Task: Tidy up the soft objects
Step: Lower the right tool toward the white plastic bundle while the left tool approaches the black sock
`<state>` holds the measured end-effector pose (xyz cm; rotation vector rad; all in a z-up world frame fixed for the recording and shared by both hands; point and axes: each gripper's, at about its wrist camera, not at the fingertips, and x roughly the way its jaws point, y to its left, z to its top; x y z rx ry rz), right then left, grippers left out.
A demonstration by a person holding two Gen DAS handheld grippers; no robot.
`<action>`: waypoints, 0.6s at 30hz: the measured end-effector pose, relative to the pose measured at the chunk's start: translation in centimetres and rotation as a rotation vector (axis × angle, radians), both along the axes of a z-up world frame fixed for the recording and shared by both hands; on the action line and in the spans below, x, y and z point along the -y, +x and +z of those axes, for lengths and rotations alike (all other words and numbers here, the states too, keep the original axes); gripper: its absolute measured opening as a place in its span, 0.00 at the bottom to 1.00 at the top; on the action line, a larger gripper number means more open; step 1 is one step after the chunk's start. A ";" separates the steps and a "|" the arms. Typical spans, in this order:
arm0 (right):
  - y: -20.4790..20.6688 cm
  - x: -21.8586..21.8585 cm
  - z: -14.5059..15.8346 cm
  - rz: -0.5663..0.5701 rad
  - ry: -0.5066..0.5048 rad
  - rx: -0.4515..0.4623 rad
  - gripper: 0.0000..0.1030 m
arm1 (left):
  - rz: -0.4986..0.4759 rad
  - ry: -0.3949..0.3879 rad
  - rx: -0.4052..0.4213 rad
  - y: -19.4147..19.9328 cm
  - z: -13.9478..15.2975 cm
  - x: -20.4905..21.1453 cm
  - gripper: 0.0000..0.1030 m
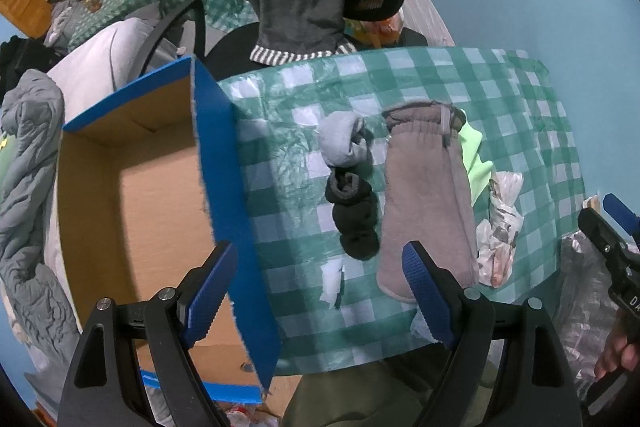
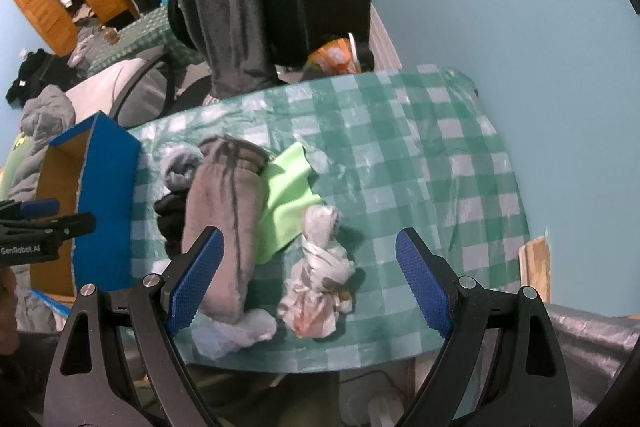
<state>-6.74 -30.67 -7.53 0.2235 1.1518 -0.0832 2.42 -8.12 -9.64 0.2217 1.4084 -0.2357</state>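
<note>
Both tools [image 1: 316,291] [image 2: 310,279] wide open, empty

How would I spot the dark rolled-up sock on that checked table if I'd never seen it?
Start at the blue cardboard box on the left edge of the green checked tablecloth. Just right of it, beside the long grey-brown mitten, lie two sock bundles. The dark sock is the nearer, almost black one; its neighbour is pale grey.

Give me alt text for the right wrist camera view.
An open tool hovers over a green checked tablecloth holding a grey mitten, a lime cloth and a knotted plastic bag. A blue cardboard box stands left.
</note>
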 end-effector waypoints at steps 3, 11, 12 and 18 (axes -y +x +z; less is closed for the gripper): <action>0.0 0.2 -1.1 0.001 0.001 -0.020 0.85 | -0.006 0.000 -0.007 0.1 -0.7 0.4 0.83; 0.2 0.4 -4.2 0.004 0.026 -0.074 0.85 | -0.017 0.005 -0.034 0.6 -2.8 1.4 0.83; 0.2 0.4 -4.6 0.004 0.027 -0.081 0.85 | -0.016 0.008 -0.036 0.6 -3.1 1.6 0.83; 0.2 0.2 -6.6 0.014 0.024 -0.119 0.85 | -0.011 0.023 -0.052 1.0 -4.9 1.6 0.83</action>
